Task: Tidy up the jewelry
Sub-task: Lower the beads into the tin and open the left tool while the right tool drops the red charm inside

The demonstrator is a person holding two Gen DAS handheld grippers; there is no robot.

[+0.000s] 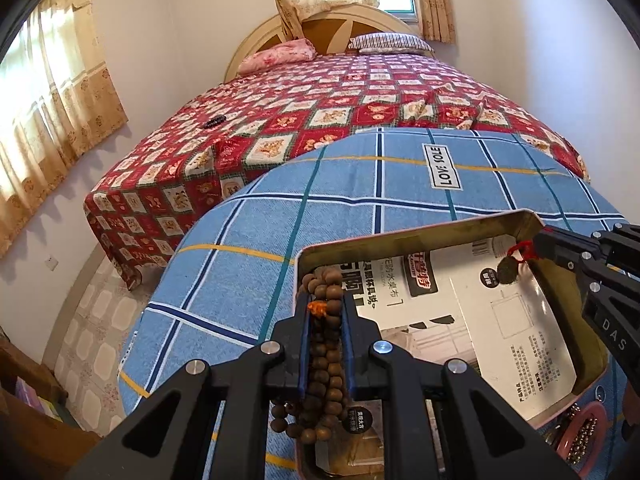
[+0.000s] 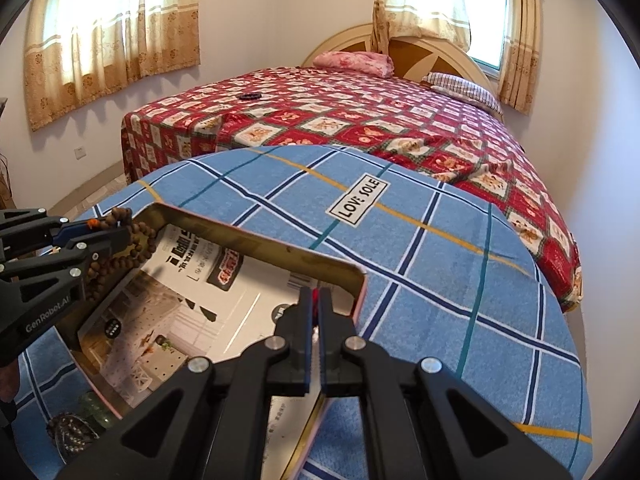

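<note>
A: What's on the table?

B: A shallow rectangular metal tin [image 1: 420, 236], brassy inside with a pink outer rim, sits on a blue plaid tablecloth [image 1: 248, 272] of coarse woven texture with a "LOVE SOLE" label [image 2: 357, 199]. A glossy printed paper sheet [image 1: 472, 320] lines the tin's floor.

A: And the left gripper [image 1: 325, 300]?

B: Its black fingers with blue pads are narrowed onto a bundle of brown wooden prayer beads [image 1: 322, 344] — round, matte, strung in several loops. An orange tassel knot [image 1: 318, 309] shows near the tips. The bundle hangs over the tin's near left corner, and some loops dangle below the fingers.

A: The right gripper [image 2: 316, 296]?

B: Almost fully closed. It pinches a red cord [image 1: 524, 249], and from the cord hangs a dark round coin-like pendant [image 1: 507, 268]. From the left wrist view the pendant hangs just inside the tin's far right corner, above the paper. In the right wrist view only a sliver of red shows between the pads.

A: Anything else nearby?

B: Beside the tin's near edge lies a pink-rimmed oval object with a ball chain [image 1: 582, 438] — I cannot tell more. Beyond the table stands a bed with a red patchwork-print bedspread [image 1: 320, 100], a pink floral pillow [image 1: 280, 55] and a striped pillow [image 1: 390, 42]. A small dark beaded bracelet [image 2: 249, 96] rests on the bedspread, well apart from the table.
</note>
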